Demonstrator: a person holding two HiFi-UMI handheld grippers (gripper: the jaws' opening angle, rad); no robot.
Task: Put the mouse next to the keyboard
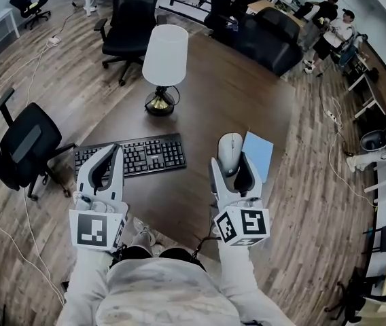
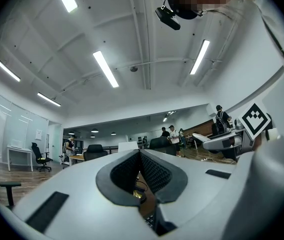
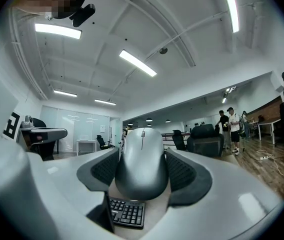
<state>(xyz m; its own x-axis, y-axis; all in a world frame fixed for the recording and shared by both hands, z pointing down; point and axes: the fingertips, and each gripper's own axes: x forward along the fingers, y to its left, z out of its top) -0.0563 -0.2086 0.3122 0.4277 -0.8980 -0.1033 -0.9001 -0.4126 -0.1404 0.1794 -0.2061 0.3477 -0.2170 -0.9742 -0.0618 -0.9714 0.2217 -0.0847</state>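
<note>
Fingers, right [image 3: 182,173]: being pressed against both sides of the mouse [image 3: 142,161], which is being gripped between them.
Fingers, left [image 2: 157,175]: being held together at the tips, with nothing being gripped between them.
Right gripper [image 1: 232,163]: being held right of centre in the head view, over the brown table [image 1: 240,87].
Left gripper [image 1: 115,151]: being held at the lower left of the head view, with its tips being shown over the keyboard's [image 1: 142,156] near edge.
Mouse [image 1: 230,148]: being shown just right of the keyboard's right end, with a gap between them, and just left of a blue pad [image 1: 258,153]. Whether the table is being touched cannot be told.
Lamp [image 1: 164,60]: being shown upright at the upper centre, beyond the keyboard.
</note>
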